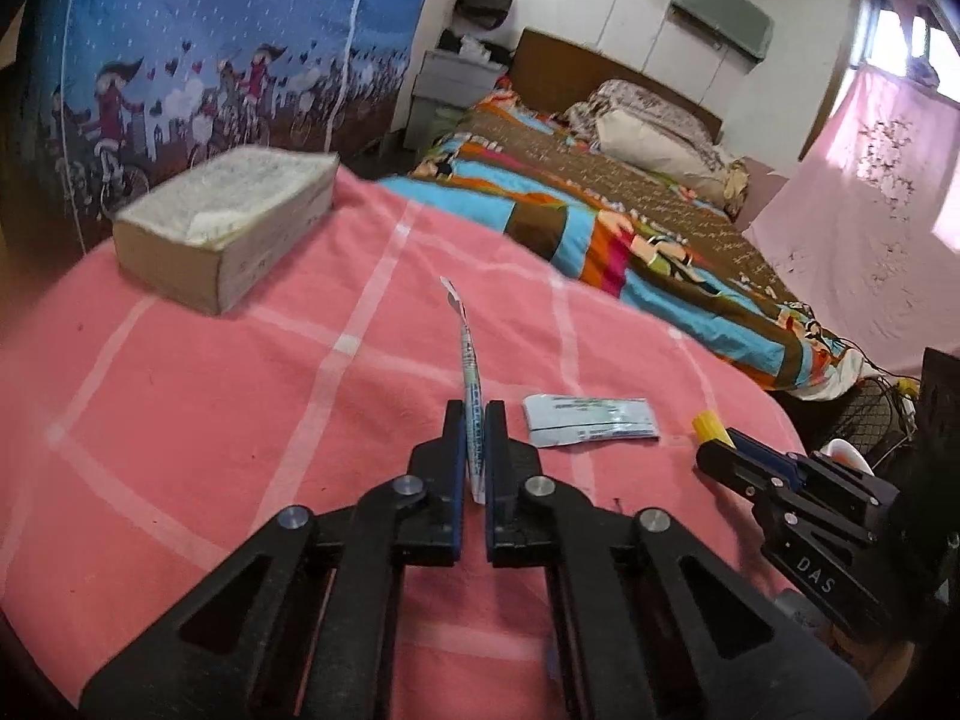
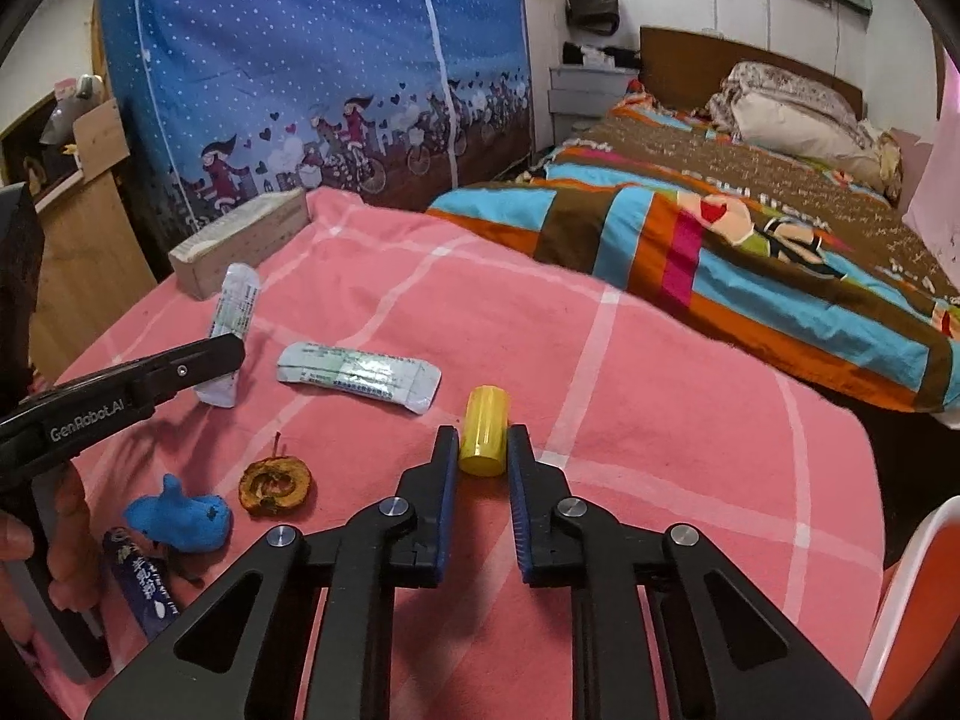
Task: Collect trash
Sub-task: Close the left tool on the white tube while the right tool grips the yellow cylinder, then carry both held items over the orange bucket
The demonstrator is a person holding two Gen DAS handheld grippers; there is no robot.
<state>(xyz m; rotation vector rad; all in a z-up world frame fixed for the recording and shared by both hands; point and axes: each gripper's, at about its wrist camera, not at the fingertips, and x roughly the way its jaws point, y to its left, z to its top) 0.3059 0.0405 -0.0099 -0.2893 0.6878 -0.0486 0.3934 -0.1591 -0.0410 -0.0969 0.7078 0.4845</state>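
My left gripper [image 1: 476, 414] is shut on a thin white printed wrapper [image 1: 465, 354], which stands on edge above the pink checked cloth [image 1: 180, 390]. From the right wrist view, the same left gripper [image 2: 237, 351] pinches that wrapper [image 2: 237, 300] near its lower end. My right gripper [image 2: 483, 441] is shut on a small yellow cylinder [image 2: 485, 414] that rests on the cloth [image 2: 660, 420]. In the left wrist view, the right gripper [image 1: 714, 450] and yellow cylinder [image 1: 708, 423] appear at the right. A second white wrapper [image 2: 360, 378] [image 1: 588, 423] lies flat between the two grippers.
A tissue box [image 1: 228, 228] [image 2: 240, 240] sits at the table's far left. Near the left front lie a brown fruit slice [image 2: 275, 486], a blue soft lump [image 2: 180, 516] and a dark blue sachet [image 2: 141, 588]. A bed [image 2: 750, 228] lies beyond. A white-rimmed orange object [image 2: 912, 600] stands at the right.
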